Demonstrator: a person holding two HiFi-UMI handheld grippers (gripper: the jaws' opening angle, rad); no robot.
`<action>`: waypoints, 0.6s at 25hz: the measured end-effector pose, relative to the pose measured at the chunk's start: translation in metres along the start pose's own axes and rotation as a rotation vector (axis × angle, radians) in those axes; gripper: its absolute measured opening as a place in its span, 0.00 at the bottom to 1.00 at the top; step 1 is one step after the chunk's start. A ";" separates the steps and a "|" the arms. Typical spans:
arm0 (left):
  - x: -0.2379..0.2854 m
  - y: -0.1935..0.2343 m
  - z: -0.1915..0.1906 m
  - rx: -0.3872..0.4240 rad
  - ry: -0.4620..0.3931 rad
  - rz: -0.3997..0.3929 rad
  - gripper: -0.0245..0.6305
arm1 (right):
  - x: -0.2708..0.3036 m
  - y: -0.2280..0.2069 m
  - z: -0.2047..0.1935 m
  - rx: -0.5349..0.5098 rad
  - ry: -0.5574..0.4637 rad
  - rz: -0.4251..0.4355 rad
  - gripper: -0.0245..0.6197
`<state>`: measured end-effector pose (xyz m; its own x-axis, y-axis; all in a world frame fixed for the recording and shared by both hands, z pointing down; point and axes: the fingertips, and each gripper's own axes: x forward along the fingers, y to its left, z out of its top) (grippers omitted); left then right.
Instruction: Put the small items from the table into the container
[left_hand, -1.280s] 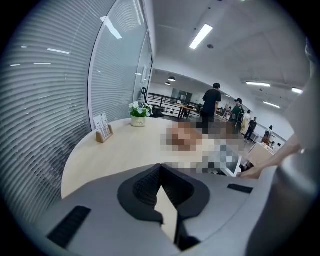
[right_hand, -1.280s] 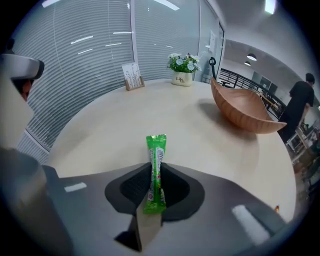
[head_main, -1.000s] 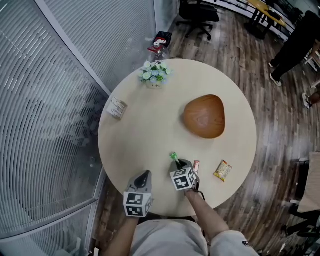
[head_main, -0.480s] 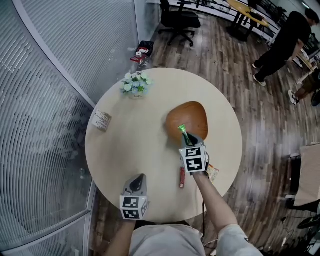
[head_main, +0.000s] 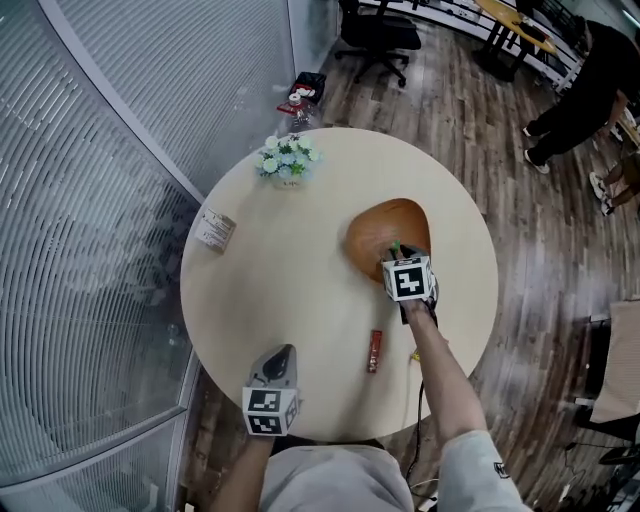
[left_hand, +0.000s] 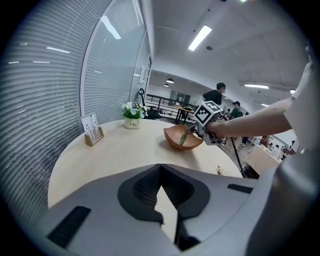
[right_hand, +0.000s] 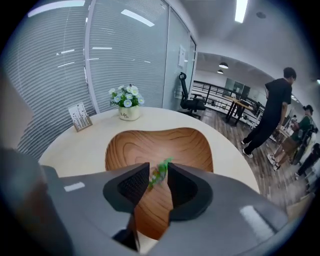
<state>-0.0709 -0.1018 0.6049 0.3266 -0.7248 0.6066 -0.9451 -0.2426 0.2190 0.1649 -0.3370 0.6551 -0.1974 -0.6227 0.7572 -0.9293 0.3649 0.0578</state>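
Left gripper (head_main: 284, 352): near edge of the table (head_main: 290, 290), jaws together, nothing between them.
Red packet (head_main: 374, 351): flat on the table, right of the left gripper.
Right gripper (head_main: 399, 254): over the wooden bowl (head_main: 375, 232), jaws opening.
Green sweet (right_hand: 161, 169): loose between the right jaws, above the bowl.
Card stand (head_main: 215, 230): far left.
Flower pot (head_main: 287, 160): far edge.

table (head_main: 290, 290) | bowl (head_main: 375, 235) | flowers (head_main: 285, 160) | card stand (head_main: 215, 230) | red packet (head_main: 374, 351)
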 end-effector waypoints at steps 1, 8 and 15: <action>0.001 0.000 0.000 0.001 0.001 0.001 0.05 | 0.002 -0.001 -0.002 -0.001 0.009 0.001 0.17; 0.010 -0.004 0.015 0.009 -0.020 0.002 0.05 | -0.025 0.003 0.006 0.006 -0.067 0.002 0.21; 0.016 -0.023 0.034 0.022 -0.056 -0.021 0.05 | -0.098 0.032 -0.003 0.020 -0.213 0.040 0.18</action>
<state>-0.0444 -0.1303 0.5838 0.3459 -0.7540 0.5584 -0.9382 -0.2719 0.2139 0.1551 -0.2621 0.5850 -0.2941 -0.7408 0.6039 -0.9247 0.3802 0.0161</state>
